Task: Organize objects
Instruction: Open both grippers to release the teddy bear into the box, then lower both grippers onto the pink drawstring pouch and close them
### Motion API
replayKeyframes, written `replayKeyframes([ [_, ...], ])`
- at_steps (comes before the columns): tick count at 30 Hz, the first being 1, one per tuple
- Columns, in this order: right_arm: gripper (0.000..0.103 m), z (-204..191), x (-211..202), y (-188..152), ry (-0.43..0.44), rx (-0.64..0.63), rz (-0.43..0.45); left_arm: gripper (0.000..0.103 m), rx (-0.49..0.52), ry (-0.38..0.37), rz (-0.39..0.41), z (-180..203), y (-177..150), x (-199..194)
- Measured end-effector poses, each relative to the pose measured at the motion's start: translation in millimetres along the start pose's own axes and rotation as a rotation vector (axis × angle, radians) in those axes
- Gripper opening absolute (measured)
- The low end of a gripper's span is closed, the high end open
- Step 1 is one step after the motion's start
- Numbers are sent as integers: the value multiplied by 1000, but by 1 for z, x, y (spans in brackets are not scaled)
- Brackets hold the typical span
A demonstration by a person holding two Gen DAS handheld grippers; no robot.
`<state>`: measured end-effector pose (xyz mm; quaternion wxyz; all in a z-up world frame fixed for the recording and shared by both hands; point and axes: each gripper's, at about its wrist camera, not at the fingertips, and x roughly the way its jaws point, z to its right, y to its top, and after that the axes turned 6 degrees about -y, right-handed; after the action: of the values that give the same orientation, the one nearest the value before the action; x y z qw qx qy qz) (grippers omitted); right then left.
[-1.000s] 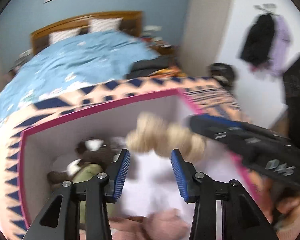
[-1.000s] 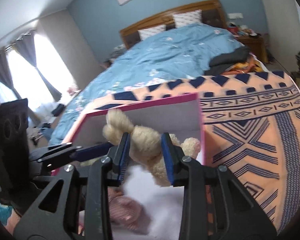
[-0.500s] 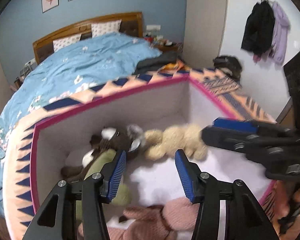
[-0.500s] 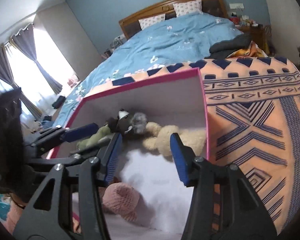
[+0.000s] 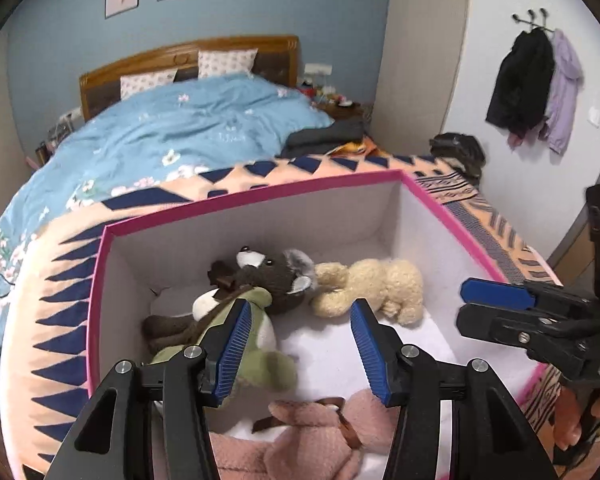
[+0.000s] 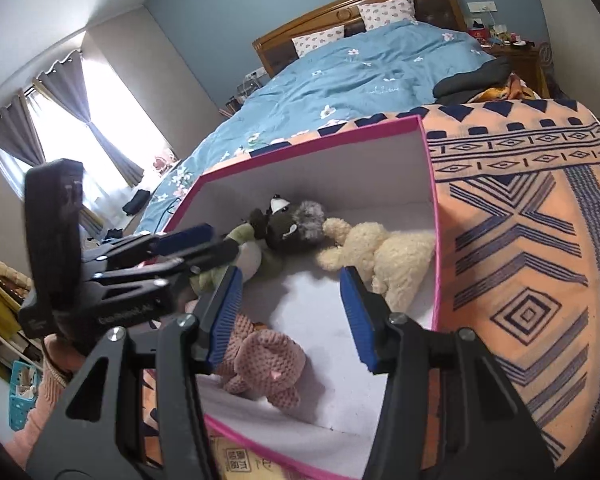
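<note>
Right wrist view: cream teddy is in the pink-rimmed box, off both sets of fingers.

It lies flat by the far-right wall, long axis across the box, head touching the dark plush. The right gripper is nearer, empty; the left gripper is empty too and opening. A second ago the right one clamped that teddy above the box.

Bed, orange patterned blanket, pink-rimmed box on it
</note>
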<state>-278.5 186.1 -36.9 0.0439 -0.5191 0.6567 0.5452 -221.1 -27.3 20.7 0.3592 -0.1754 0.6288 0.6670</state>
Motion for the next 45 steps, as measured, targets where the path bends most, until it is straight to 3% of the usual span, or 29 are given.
replayKeyframes([
  [10, 54, -18, -58, -24, 31, -108, 87, 60, 57, -88, 99, 36, -39, -54],
  [12, 60, -20, -73, -32, 42, -130, 102, 61, 70, -103, 111, 44, -47, -63],
  [16, 61, -18, -92, -55, 28, -168, 84, 66, 112, -136, 116, 66, -66, -74],
  [22, 61, 1, -94, -94, -26, -162, 2, 66, 129, -203, 72, 88, -95, -70],
  [25, 61, 15, -87, -110, -55, -137, -45, 66, 111, -277, 36, 97, -110, -64],
  [31, 61, 37, -73, -135, -90, -94, -116, 66, 111, -331, -20, 115, -134, -50],
  [45, 61, 52, -56, -142, -117, -83, -159, 66, 96, -343, -74, 126, -154, -36],
])
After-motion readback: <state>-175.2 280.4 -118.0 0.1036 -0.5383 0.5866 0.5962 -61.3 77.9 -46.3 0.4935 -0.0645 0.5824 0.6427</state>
